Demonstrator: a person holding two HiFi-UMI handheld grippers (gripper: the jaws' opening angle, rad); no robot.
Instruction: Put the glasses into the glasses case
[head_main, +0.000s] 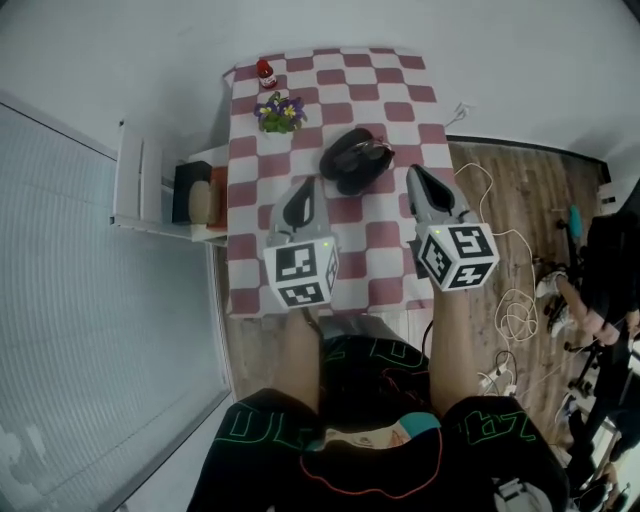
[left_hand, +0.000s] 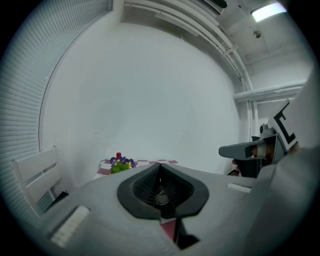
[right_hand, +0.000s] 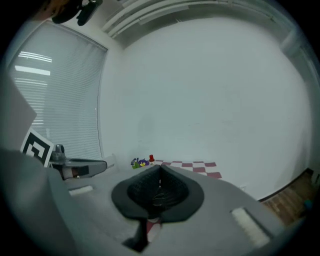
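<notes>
Left gripper (head_main: 309, 183) and right gripper (head_main: 414, 171) clenched, empty, above the table (head_main: 250, 200).
Case (head_main: 350, 165) just beyond them, long axis slanting near-left to far-right.

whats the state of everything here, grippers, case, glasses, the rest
left gripper: shut, empty
right gripper: shut, empty
glasses case: open
glasses: lying on the open case, not gripped; can't tell if folded
red bottle: upright
flowers: upright
</notes>
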